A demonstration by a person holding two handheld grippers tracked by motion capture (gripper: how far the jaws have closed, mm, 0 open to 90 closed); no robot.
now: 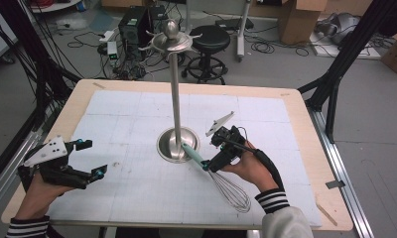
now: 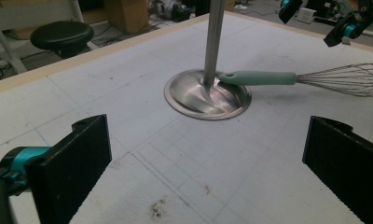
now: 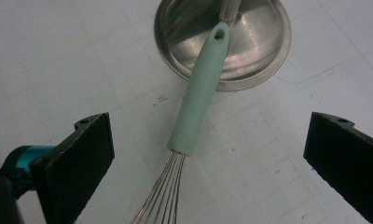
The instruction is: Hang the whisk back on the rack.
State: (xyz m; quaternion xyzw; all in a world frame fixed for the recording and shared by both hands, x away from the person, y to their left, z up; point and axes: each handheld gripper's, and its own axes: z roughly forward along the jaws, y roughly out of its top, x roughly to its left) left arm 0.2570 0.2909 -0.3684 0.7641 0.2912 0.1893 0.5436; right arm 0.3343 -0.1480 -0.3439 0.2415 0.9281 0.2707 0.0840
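Note:
A whisk with a mint-green handle (image 1: 194, 155) lies on the white mat, its handle end resting on the round steel base (image 1: 167, 148) of a tall hook stand. Its wire head (image 1: 232, 192) points toward the table's front. My right gripper (image 1: 211, 151) hovers open just above the handle, with one jaw on each side of the handle (image 3: 199, 100) and apart from it. My left gripper (image 1: 95, 158) is open and holds nothing at the front left of the table. The left gripper view looks at the base (image 2: 194, 100) and the whisk handle (image 2: 259, 78).
The stand's pole (image 1: 175, 94) rises to a crown of hooks (image 1: 171, 40) at the table's middle. The white gridded mat (image 1: 137, 114) covers the wooden table (image 1: 305, 129). A black stool (image 1: 209, 39), boxes, a computer and cables sit on the floor behind.

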